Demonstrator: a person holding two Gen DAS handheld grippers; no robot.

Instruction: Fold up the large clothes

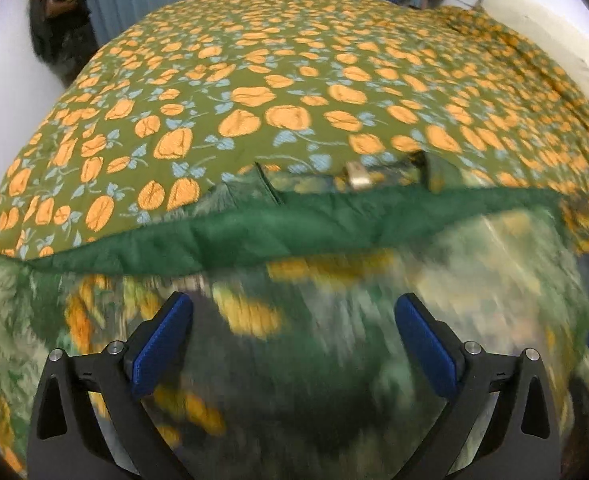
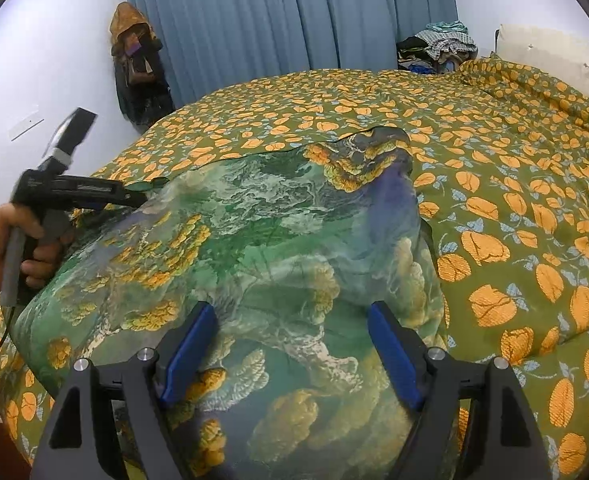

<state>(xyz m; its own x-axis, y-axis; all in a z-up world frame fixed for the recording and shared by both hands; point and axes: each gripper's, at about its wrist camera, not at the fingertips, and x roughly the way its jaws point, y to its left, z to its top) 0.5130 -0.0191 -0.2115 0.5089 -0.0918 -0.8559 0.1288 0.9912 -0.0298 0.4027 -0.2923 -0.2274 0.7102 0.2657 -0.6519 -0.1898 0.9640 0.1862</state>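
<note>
A large green garment with yellow and white printed patches (image 2: 262,240) lies spread on the bed. In the left wrist view it fills the lower half, blurred, with a plain dark green band (image 1: 294,228) across its far edge. My left gripper (image 1: 294,344) is open just above the cloth and holds nothing. It also shows in the right wrist view (image 2: 134,200), at the garment's far left edge. My right gripper (image 2: 290,344) is open over the garment's near part and holds nothing.
The bed is covered by an olive spread with orange leaf shapes (image 2: 494,168). A pile of clothes (image 2: 438,48) sits at the far corner. Blue curtains (image 2: 294,16) hang behind, and dark bags hang on the wall (image 2: 134,64) at left.
</note>
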